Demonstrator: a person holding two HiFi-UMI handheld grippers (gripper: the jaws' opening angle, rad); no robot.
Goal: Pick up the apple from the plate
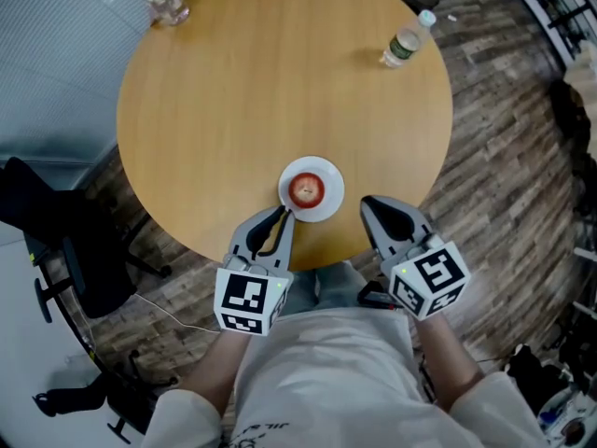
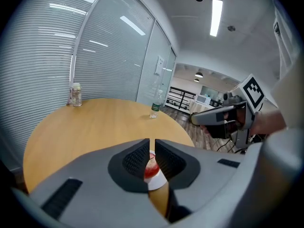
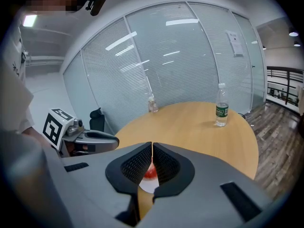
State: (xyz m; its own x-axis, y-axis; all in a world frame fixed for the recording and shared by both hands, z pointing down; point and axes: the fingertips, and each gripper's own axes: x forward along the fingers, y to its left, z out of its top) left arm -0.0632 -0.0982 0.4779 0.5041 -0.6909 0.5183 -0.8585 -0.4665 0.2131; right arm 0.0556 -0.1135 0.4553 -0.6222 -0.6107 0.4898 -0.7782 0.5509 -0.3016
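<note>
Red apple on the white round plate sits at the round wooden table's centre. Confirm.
Wrong. The red apple on the white round plate sits at the round wooden table's near edge, not its centre; the head view shows it.

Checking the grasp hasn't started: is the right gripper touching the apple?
Apart. The head view shows plate rim and bare table between the right gripper and the apple.
</note>
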